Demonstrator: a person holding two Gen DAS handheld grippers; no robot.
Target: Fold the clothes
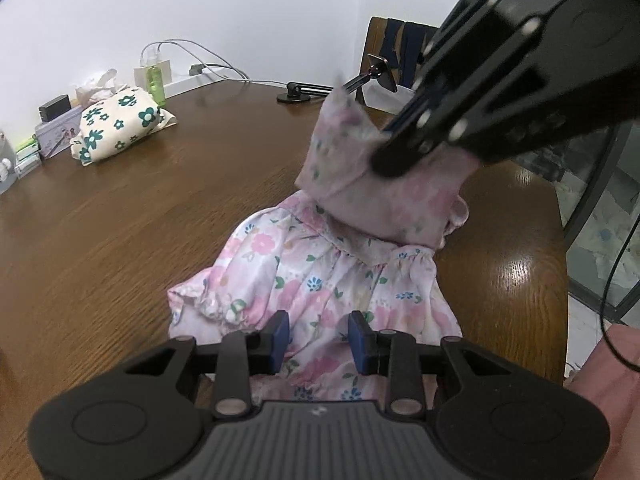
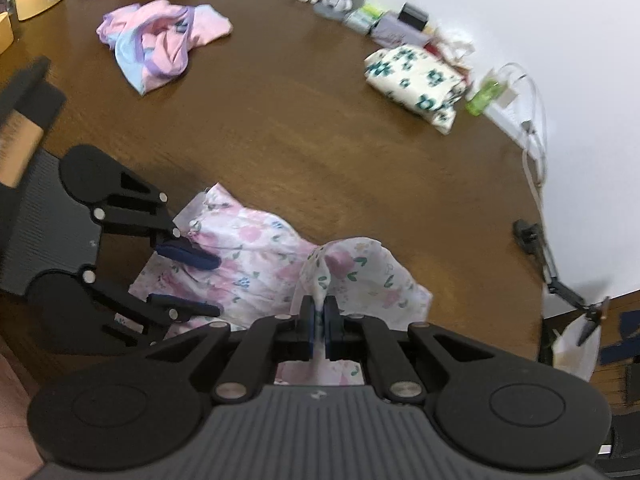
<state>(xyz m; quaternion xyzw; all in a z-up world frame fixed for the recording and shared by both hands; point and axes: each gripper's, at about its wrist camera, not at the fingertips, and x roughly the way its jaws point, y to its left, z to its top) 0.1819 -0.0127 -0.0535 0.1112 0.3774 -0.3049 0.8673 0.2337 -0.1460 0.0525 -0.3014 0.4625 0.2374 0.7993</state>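
A pink floral dress (image 1: 320, 280) lies on the brown wooden table (image 1: 160, 220); it also shows in the right wrist view (image 2: 248, 256). My left gripper (image 1: 319, 338) is open just above the near part of the dress, holding nothing; it also shows at the left of the right wrist view (image 2: 208, 284). My right gripper (image 2: 319, 324) is shut on a fold of the dress and holds that part lifted above the rest; it shows in the left wrist view (image 1: 394, 162) with the lifted cloth hanging from it.
A crumpled pink and blue garment (image 2: 160, 40) lies far across the table. A folded white cloth with green flowers (image 1: 120, 124) (image 2: 416, 80) sits by the wall, near a green bottle (image 1: 156, 80), cables and small boxes. A phone stand (image 1: 296, 94) and a chair (image 1: 396, 52) are at the table's edge.
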